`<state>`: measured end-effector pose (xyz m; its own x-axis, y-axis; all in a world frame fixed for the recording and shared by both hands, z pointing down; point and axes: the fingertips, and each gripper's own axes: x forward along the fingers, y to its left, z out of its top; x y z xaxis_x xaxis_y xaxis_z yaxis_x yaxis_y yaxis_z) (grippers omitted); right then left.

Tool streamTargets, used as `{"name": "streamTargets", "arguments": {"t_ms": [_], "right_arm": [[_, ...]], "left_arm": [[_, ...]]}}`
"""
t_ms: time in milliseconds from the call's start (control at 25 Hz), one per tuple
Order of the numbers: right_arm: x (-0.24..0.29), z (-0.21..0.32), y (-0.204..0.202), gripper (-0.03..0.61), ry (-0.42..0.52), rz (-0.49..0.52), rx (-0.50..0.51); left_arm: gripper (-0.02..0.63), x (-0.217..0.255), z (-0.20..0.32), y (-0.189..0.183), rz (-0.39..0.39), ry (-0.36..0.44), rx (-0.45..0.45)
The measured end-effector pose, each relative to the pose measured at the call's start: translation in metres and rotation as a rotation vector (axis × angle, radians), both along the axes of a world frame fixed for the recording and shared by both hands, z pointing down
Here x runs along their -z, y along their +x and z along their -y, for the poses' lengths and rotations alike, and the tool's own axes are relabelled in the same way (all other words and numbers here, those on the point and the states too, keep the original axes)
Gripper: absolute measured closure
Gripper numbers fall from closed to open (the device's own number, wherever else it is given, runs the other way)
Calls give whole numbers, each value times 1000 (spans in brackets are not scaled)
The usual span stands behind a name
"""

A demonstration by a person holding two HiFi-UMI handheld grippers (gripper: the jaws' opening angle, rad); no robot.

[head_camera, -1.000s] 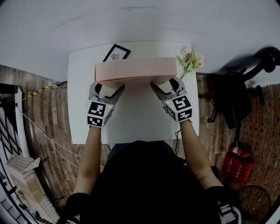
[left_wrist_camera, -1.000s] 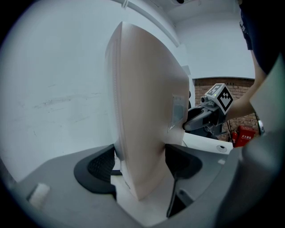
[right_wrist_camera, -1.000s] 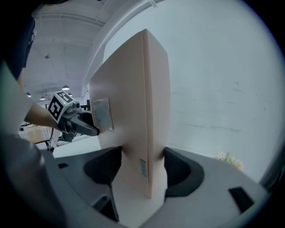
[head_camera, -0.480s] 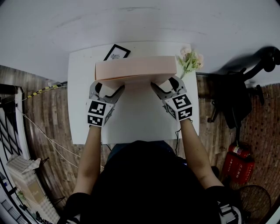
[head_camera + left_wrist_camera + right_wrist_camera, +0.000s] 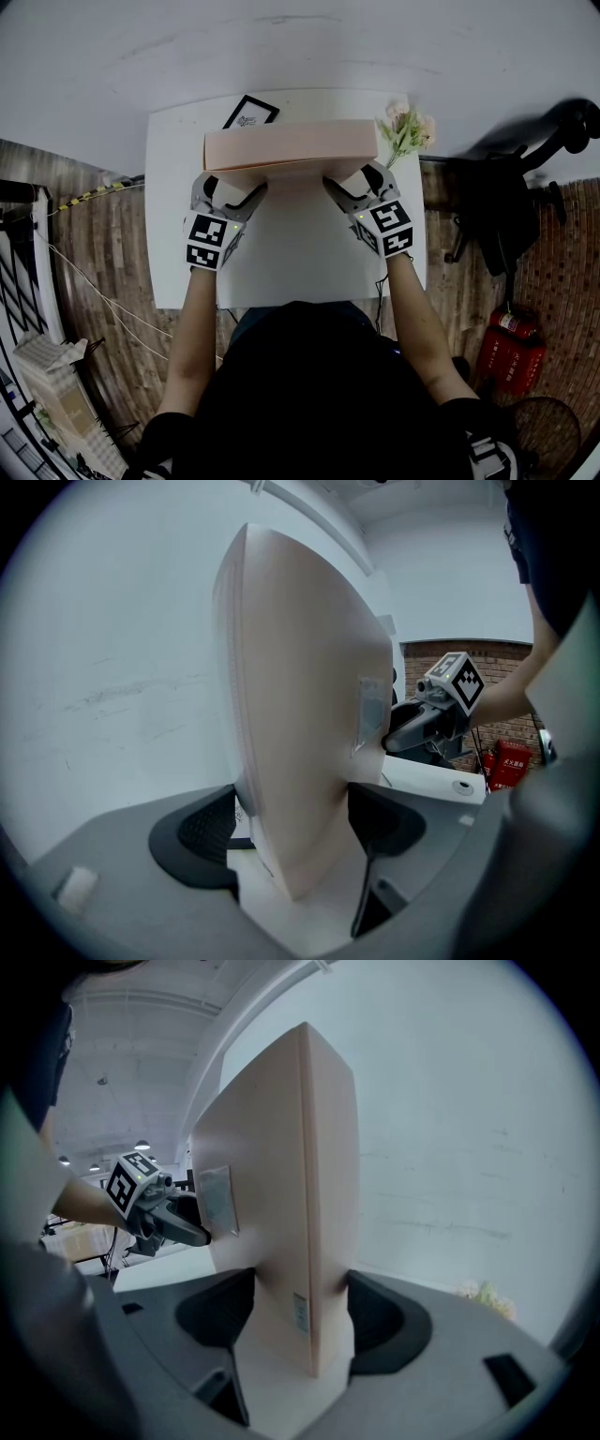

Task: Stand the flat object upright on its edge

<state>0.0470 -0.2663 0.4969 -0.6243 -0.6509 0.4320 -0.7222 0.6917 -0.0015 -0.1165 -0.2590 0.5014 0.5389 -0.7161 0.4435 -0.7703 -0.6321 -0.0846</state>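
Far half of the white table point(image 5: 300, 262): pink box point(image 5: 291, 145) is up on its long edge and looks near vertical. Left gripper point(image 5: 234, 190) and right gripper point(image 5: 353, 183) each pinch across its thickness, one toward each end. Remaining: release both and check it stands unaided.

workroom with brick wall point(image 5: 424, 658), fire extinguisher point(image 5: 511, 352)
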Motion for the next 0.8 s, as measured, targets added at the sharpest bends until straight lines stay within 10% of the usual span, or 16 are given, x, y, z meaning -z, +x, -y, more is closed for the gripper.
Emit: {"name": "streamTargets", "arguments": {"t_ms": [800], "right_arm": [[-1, 2, 0, 270, 9, 20, -4]], "left_arm": [[247, -3, 2, -1, 16, -2, -16]]}}
